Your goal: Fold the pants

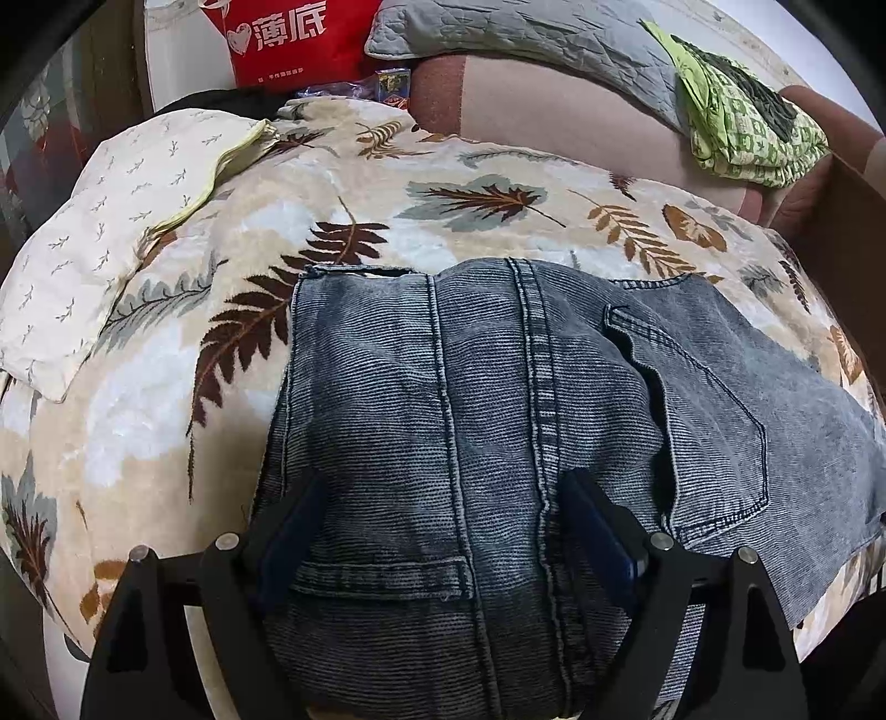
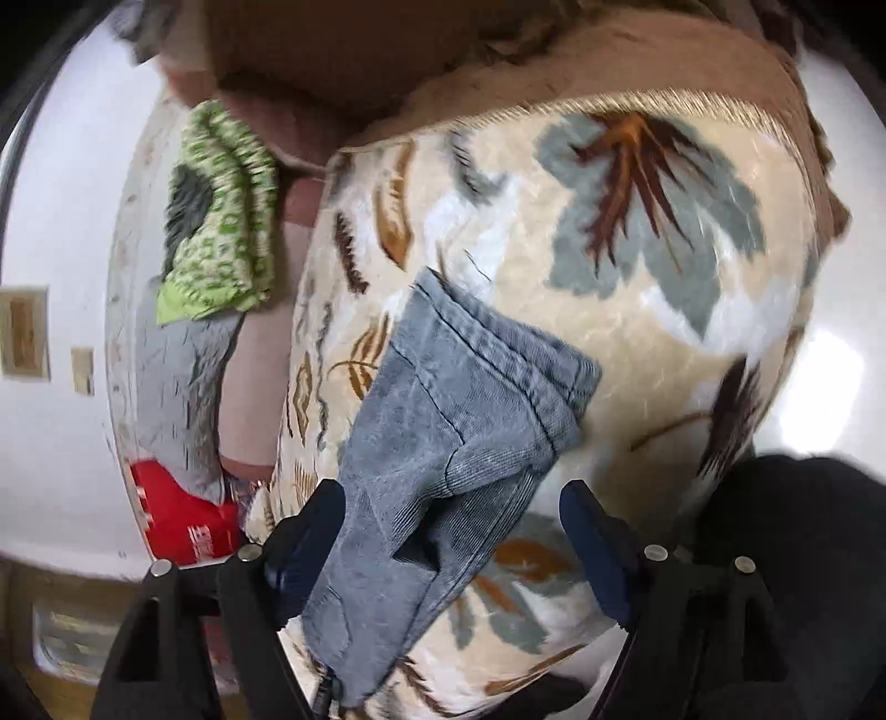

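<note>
Though blurry (R view), red bag (image 1: 288, 39) w/ "薄底"

A bed fills the room, spread with a cream blanket (image 1: 166, 421) printed in brown and grey leaves. A pale pillow (image 1: 111, 221) lies at far left, a grey quilted one (image 1: 498, 39) farther back. A red bag (image 1: 288, 39) leans behind. Green patterned cloth (image 1: 742, 127) sits far right. White wall (image 2: 55, 221) shows beyond.

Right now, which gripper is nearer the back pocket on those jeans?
Left. The left gripper hangs open over the jeans, the back pocket just beside it. The right gripper is open over a pant leg; no pocket shows there.
</note>
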Motion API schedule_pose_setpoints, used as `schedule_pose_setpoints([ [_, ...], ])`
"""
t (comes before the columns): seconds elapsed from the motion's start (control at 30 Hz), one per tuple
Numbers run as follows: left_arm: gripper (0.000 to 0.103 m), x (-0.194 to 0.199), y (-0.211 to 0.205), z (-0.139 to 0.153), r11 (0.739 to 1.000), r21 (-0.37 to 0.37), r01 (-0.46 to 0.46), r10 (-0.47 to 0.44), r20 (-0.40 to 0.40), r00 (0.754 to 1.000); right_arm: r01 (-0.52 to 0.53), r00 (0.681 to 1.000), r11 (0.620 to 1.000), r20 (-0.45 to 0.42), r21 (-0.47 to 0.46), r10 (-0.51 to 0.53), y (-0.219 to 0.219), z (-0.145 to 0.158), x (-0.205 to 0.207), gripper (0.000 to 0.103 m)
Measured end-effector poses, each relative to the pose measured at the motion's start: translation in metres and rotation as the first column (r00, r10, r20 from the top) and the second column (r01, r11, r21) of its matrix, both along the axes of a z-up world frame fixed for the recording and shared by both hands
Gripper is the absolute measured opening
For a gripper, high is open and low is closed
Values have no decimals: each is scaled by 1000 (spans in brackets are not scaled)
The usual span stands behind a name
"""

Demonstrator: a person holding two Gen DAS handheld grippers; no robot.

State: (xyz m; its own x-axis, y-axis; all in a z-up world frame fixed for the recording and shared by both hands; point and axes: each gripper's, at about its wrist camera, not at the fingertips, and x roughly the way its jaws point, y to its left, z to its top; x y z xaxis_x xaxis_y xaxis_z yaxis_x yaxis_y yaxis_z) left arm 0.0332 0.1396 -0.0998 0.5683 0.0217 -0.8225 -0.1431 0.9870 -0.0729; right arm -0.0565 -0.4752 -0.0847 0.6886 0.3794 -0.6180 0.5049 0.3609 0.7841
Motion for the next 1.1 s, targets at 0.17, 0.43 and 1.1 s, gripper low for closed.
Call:
schedule_pose_setpoints([
  [0.17,88,-1,1,0,1000,-7,2,-2,0,1000,5,999,1000,-43,-2,-6,5,-13,23,81],
  [0.43,88,0,1,0,1000,-7,3,-3,-3,1000,-26,989,994,-146,-111,10,-2,-27,32,15],
  [1.1,88,-6,-4,19,999,8,-34,33,30,999,-132,991,838,-91,-529,98,3,65,35,68],
])
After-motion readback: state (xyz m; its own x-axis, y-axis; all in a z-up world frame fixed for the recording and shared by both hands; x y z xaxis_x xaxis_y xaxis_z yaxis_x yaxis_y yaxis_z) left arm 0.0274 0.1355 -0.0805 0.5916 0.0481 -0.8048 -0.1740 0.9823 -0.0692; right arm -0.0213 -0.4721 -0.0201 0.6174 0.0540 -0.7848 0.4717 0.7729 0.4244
